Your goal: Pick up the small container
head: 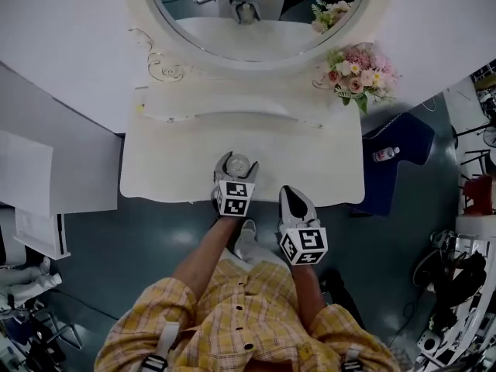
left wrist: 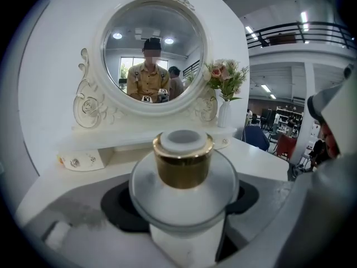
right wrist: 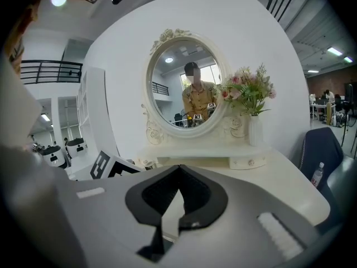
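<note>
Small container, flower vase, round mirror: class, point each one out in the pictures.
small container (left wrist: 183, 166), left gripper view, gold band
flower vase (left wrist: 223, 115), left gripper view, white body
round mirror (left wrist: 125, 43), left gripper view, glass

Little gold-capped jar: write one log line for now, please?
left gripper: shut on small white gold-capped container | right gripper: shut, empty

I see a small round container (left wrist: 183, 183) of frosted white glass or plastic, its collar shiny gold metal. The white bench (head: 170, 169) looks smooth and softly glossy. The grey jaws look like matt plastic, their black pads (right wrist: 156, 194) ribbed.
</note>
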### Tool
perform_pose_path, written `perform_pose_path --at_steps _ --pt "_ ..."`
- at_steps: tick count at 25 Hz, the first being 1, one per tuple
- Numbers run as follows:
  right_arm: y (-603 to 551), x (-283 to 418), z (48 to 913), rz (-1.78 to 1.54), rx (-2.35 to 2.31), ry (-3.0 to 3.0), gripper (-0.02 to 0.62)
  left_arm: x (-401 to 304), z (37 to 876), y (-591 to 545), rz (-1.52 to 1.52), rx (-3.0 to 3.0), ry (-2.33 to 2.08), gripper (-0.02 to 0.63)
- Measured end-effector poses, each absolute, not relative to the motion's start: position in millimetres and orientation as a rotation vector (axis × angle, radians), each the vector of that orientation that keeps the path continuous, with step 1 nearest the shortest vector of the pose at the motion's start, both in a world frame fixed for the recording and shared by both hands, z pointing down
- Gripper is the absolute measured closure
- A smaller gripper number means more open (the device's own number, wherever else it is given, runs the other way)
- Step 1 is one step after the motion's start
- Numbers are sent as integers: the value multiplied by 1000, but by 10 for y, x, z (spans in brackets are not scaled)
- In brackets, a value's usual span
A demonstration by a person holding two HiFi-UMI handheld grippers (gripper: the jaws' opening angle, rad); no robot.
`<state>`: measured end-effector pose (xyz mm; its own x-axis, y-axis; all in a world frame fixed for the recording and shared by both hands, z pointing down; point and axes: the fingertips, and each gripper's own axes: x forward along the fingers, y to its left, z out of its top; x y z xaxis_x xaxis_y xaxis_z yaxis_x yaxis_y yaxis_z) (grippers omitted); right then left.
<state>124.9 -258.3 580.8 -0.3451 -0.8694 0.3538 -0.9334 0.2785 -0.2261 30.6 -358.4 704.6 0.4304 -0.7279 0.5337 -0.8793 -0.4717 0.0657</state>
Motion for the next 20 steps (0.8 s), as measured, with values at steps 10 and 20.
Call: perform_pose_path --at_steps 10,20 --pt "-2412 1225 5604 568 1763 -2366 594 186 6530 -3380 570 2432 -1382 264" --pt "-2209 1085 5393 534 1793 -2369 594 -13 6122 -3154 537 2470 -1392 264"
